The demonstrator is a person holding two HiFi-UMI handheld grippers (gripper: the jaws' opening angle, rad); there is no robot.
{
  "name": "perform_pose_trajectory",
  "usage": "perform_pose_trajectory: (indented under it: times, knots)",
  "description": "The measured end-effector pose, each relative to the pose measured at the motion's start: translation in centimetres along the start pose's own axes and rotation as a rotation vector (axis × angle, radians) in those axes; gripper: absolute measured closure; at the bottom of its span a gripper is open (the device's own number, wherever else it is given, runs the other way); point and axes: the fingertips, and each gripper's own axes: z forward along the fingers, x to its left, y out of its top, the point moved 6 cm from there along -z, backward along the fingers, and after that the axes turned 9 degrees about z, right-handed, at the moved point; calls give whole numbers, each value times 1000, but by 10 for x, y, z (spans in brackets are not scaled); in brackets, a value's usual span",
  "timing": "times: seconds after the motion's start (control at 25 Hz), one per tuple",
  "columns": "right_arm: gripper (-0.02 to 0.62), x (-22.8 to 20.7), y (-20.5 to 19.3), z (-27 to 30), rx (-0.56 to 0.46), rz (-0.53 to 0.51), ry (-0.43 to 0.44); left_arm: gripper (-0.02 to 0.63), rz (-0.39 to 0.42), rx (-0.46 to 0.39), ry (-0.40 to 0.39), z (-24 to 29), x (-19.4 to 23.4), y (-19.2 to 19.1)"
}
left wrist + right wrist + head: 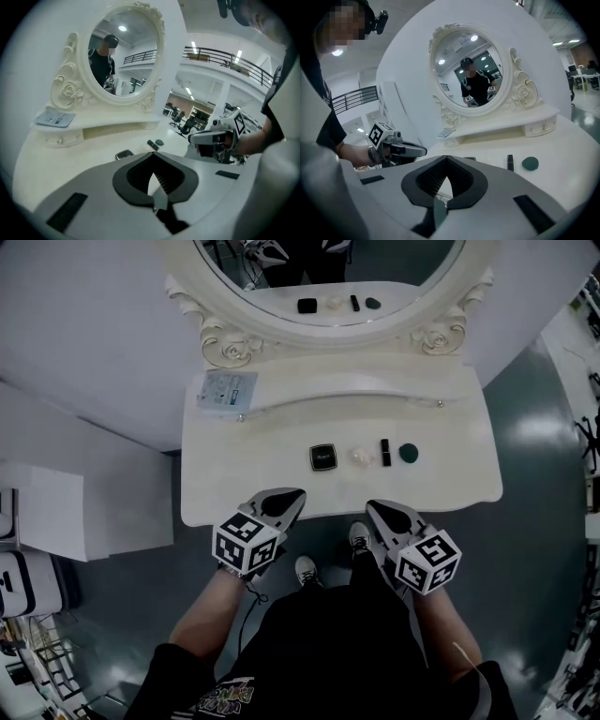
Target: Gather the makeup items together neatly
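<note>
A: How much is gathered?

B: The makeup items (322, 457) are found in a close row on the vanity table (234, 474); little seems left. Left gripper (292, 497) and right gripper (377, 510) are clenched empty — held by its front edge.

Ornate cream vanity (234, 474) with oval mirror (328, 277), dark glossy floor (534, 549).

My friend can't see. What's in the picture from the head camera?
Four small makeup items lie in a row on a white dressing table: a black square compact, a pale lump, a black tube and a dark green disc. Nearer the person, the left gripper and right gripper hover at the table's front edge, both shut and empty.
</note>
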Motion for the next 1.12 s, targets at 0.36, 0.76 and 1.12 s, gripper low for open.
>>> perform_pose_trajectory:
  times: [0.36, 0.76, 1.12]
  knots:
    - [566, 70, -29, -17, -27, 73, -39, 598, -181, -76, -75, -62, -48, -25]
    - [568, 124, -72, -29, -41, 113, -61, 598, -165, -48, -207, -94, -91, -49]
    - [566, 141, -88, -28, -28, 110, -51, 598, -109, -22, -215, -102, -107, -59]
